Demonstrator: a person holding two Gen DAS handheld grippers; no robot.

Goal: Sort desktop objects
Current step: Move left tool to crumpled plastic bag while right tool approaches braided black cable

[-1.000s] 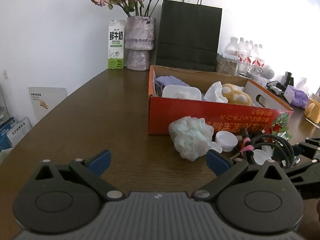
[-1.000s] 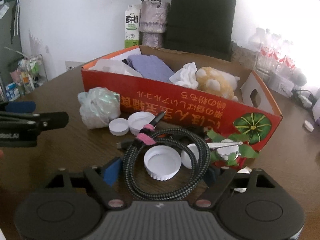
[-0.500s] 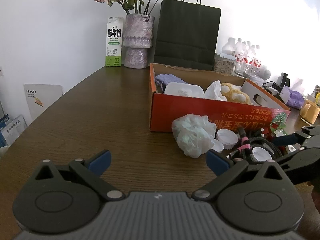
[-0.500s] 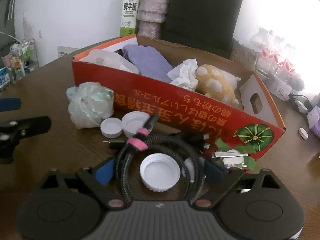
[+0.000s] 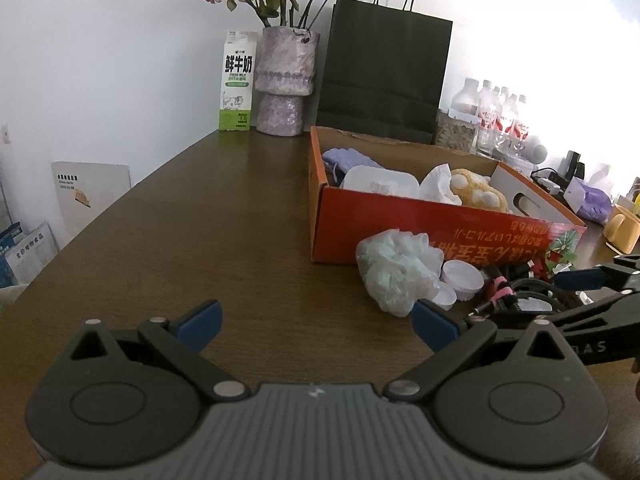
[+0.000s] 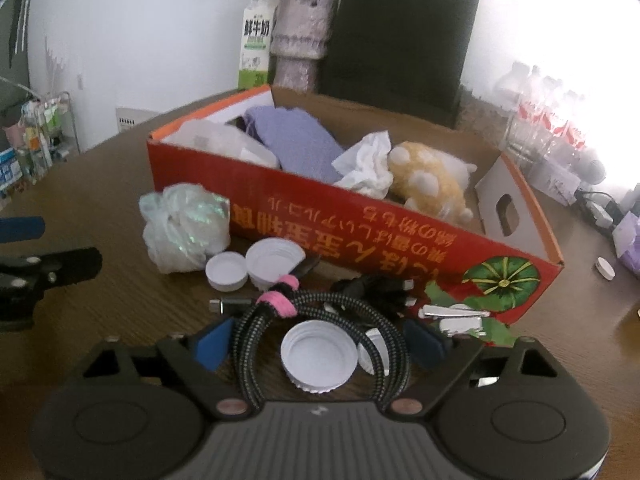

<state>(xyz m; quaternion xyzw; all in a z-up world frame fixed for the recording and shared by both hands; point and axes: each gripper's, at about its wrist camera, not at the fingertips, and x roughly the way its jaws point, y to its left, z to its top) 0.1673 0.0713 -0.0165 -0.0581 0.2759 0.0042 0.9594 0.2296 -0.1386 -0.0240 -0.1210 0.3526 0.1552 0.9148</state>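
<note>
Right gripper (image 6: 318, 342) jaws spread wide, straddling coiled black cable (image 6: 256, 344) and white cap (image 6: 319, 355) on wooden table (image 5: 200, 240). Left gripper (image 5: 316, 322) open, empty, over bare wood. Crumpled plastic bag (image 5: 396, 268), 2 caps (image 6: 250, 266) beside red box (image 6: 360, 216).

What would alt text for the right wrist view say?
The open right hand-held gripper straddles a coiled black braided cable and a white plastic lid on the brown wooden table. Behind stands a red cardboard box holding a yellow plush toy.
</note>
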